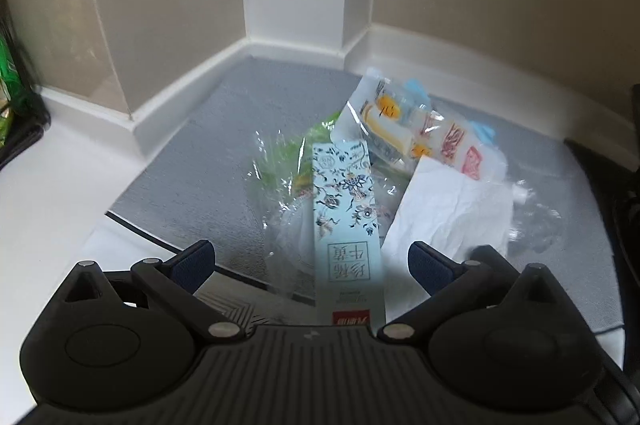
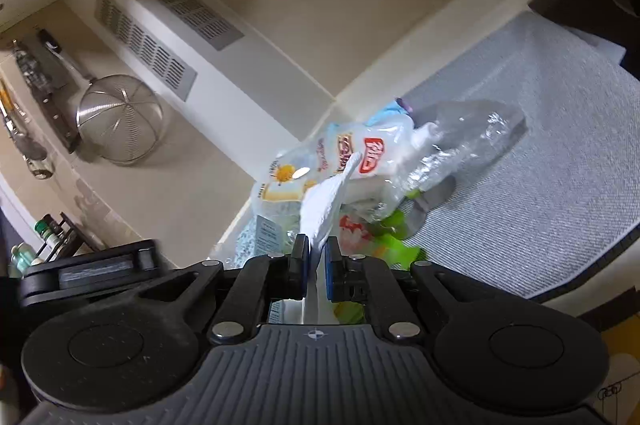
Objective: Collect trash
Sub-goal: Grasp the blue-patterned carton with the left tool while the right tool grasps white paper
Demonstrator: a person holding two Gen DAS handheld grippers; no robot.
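Over the grey mat [image 2: 540, 161], right gripper [image 2: 316, 257] clamped on white tissue [image 2: 320, 209]; left gripper [image 1: 311, 259] wide, empty.

**Plastic, paper, cloth and steel on the counter**

The counter [image 1: 52, 193] is smooth, glossy white. On it lies a grey mat [image 1: 224, 161] of matt, finely ribbed woven cloth. The snack wrappers [image 1: 400, 129] are thin, glossy, crinkled plastic film; the clear bottle [image 2: 472, 137] is shiny crumpled plastic. The floral carton [image 1: 348, 209] looks like smooth printed card. The white tissue [image 1: 452, 209] is soft, creased matt paper. The strainer [image 2: 120, 129] is bright metal mesh. Each claw [image 1: 312, 265] is matt black plastic.
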